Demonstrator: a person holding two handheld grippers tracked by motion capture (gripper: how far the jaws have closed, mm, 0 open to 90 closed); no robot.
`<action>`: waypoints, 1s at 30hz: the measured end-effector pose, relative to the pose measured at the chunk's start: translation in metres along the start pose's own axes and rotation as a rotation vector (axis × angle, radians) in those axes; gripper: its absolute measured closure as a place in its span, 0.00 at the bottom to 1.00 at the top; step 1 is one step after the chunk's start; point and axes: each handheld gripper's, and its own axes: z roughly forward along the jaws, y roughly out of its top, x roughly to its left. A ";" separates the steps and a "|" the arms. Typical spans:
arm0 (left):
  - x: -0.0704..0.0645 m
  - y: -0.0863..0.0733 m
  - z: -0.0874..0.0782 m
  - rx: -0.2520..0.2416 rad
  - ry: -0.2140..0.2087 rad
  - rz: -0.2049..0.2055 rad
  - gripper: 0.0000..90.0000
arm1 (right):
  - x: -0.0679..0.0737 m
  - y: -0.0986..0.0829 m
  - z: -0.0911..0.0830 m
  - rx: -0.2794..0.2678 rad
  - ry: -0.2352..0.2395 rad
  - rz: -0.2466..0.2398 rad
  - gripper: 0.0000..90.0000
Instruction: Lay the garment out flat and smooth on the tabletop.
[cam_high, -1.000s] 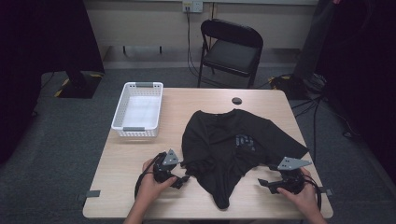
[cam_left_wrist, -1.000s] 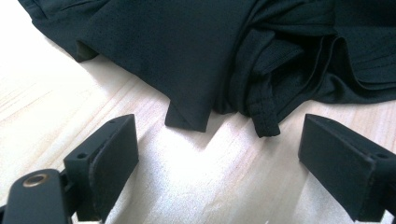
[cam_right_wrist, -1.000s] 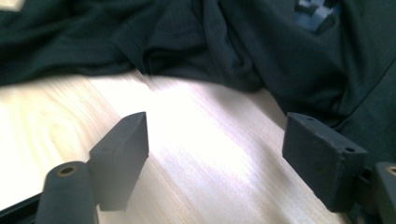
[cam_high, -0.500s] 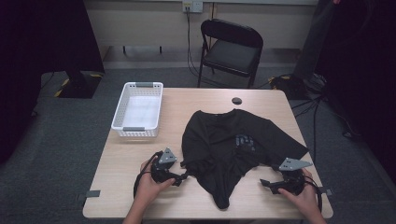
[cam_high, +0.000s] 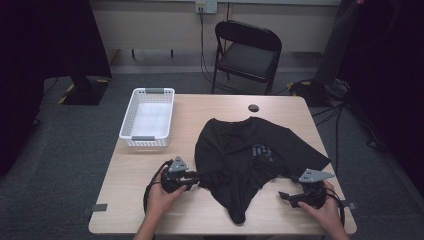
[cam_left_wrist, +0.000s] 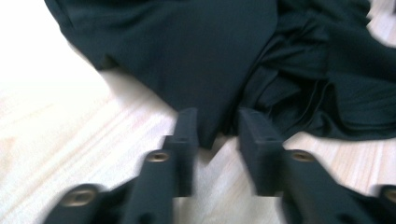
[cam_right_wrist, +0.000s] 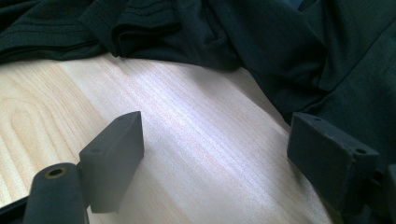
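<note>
So the black shirt (cam_high: 250, 160) is lying half-crumpled on the wooden table (cam_high: 150, 165), collar end away from the person and a narrow bunched tail pointing back toward the near edge. Its long axis runs roughly from the far side to the near side.

Left gripper (cam_high: 192, 177) is right at the shirt's left edge. In the left gripper view its jaws stand a bit apart with a pointed corner of the fabric (cam_left_wrist: 210, 126) sitting in the gap, not pinched yet as far as I can tell. Right gripper (cam_high: 286, 196) is down by the near right, jaws wide apart over bare wood, with the shirt's sleeve side (cam_right_wrist: 327, 60) just ahead and to its right.

My guess is the left one is nearer to a grab, since the cloth is already between its jaws and it only has to close. The right one has a short reach forward to the hem first.
</note>
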 end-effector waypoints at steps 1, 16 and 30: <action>0.001 0.001 0.000 0.010 0.012 -0.001 0.83 | 0.000 0.000 0.000 0.000 0.000 0.000 0.20; 0.017 0.007 -0.035 -0.016 -0.031 -0.077 1.00 | 0.000 0.000 0.000 0.000 0.000 0.000 0.20; 0.042 -0.013 -0.070 -0.002 0.088 -0.103 1.00 | 0.000 0.000 0.000 -0.001 0.003 -0.002 0.20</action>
